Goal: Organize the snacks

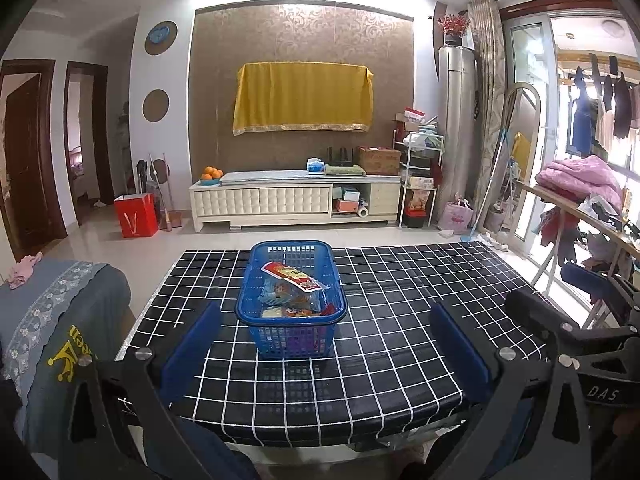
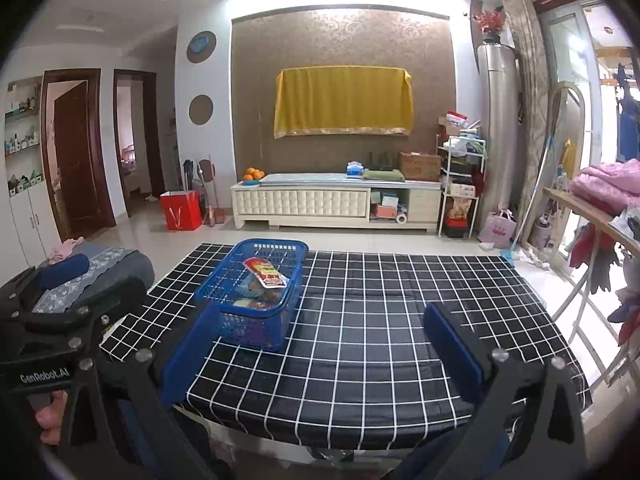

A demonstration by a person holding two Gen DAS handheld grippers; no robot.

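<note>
- Snacks (image 1: 294,280) lay in a blue basket (image 1: 256,312) just ahead of the left gripper (image 1: 324,356), spread empty.
- Right gripper (image 2: 320,356) was spread too; "GenRobot.AI" showed beside it.

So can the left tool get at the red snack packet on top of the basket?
Probably yes. The left tool is open and faces the blue basket squarely; the red snack packet lies uncovered on top, with only bare tablecloth between.
</note>
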